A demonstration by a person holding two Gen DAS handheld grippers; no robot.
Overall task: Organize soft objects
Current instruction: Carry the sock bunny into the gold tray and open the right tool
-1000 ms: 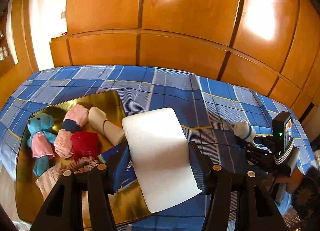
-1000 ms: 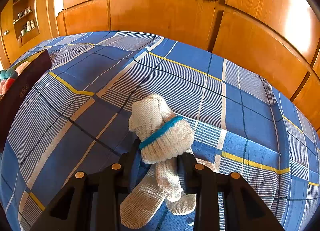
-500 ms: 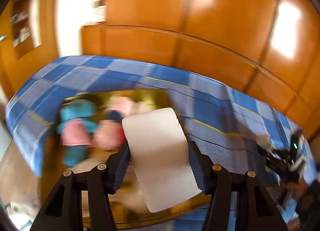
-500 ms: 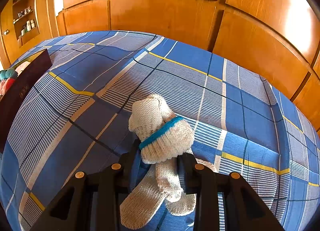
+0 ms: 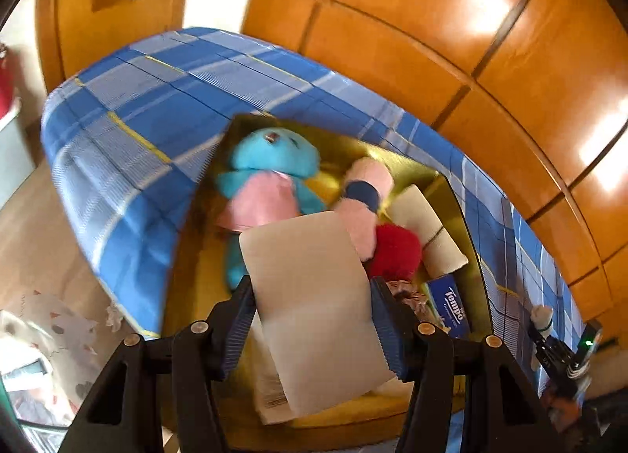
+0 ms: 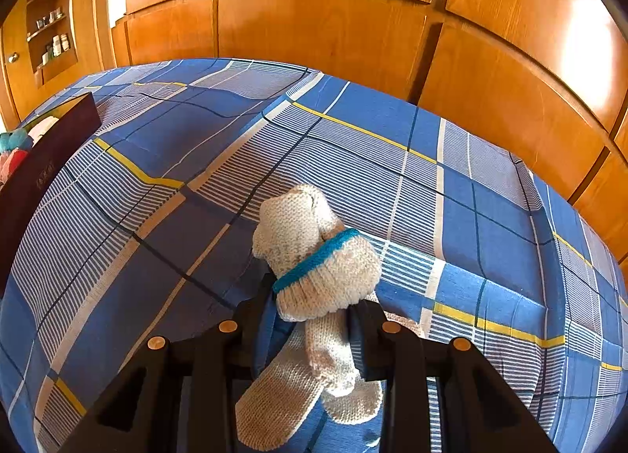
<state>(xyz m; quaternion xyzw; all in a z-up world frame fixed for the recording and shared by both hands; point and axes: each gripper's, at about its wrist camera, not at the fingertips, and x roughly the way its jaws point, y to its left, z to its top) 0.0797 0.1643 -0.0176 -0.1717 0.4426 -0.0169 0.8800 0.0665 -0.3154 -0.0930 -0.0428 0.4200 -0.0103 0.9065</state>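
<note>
two grippers, each clamped on a soft item.
left gripper (image 5: 312, 329) grips a white rectangular foam pad (image 5: 314, 304) over the gold tray (image 5: 457, 194); right gripper (image 6: 310, 329) pinches cream knitted gloves (image 6: 314, 256) over the blue checked bedsheet (image 6: 157, 194).

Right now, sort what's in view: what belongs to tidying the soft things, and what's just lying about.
Job:
white foam block
knitted gloves
blue plush toy
red pompom
gold tray

Lying about:
Tempo tissue pack
papers on the floor
shelf bottles
</note>
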